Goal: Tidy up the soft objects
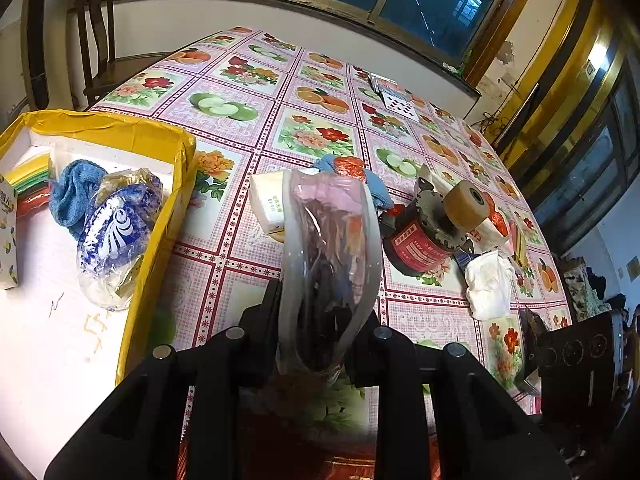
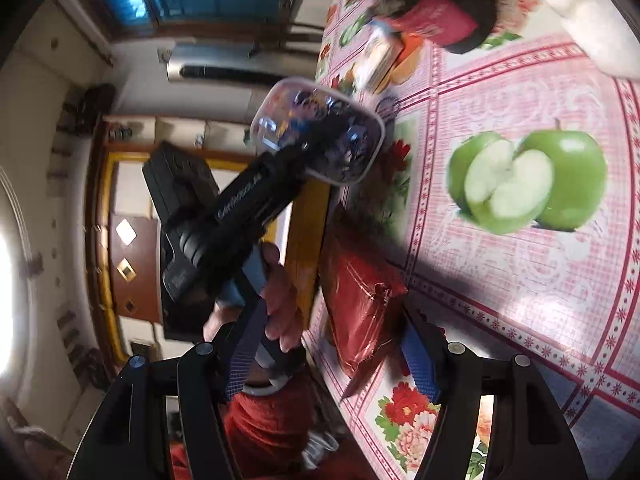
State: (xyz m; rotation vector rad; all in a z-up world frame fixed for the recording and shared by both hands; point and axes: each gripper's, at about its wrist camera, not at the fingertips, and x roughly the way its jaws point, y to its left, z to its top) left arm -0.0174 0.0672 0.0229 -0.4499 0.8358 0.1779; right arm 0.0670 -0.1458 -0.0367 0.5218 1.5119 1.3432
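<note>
My left gripper (image 1: 325, 312) is shut on a clear plastic pouch (image 1: 328, 236) with a white rim, held upright above the tablecloth with pink and dark contents inside. The right wrist view shows that same gripper (image 2: 308, 152) in a person's hand (image 2: 280, 304), the pouch (image 2: 320, 132) at its tip. To the left stands a yellow box (image 1: 160, 136) holding a blue towel (image 1: 72, 194) and a blue-and-white wrapped bundle (image 1: 114, 236). My right gripper (image 2: 332, 320) is open, its blue pads (image 2: 244, 356) either side of a red foil packet (image 2: 360, 300) lying on the table.
Behind the pouch lie a tissue pack (image 1: 266, 200), a blue cloth (image 1: 376, 188), a black-and-red jar (image 1: 416, 244), a tape roll (image 1: 466, 204) and crumpled white tissue (image 1: 488, 284). Playing cards (image 1: 390, 94) sit far back. A chair (image 1: 100, 40) stands past the floral table's (image 1: 248, 112) edge.
</note>
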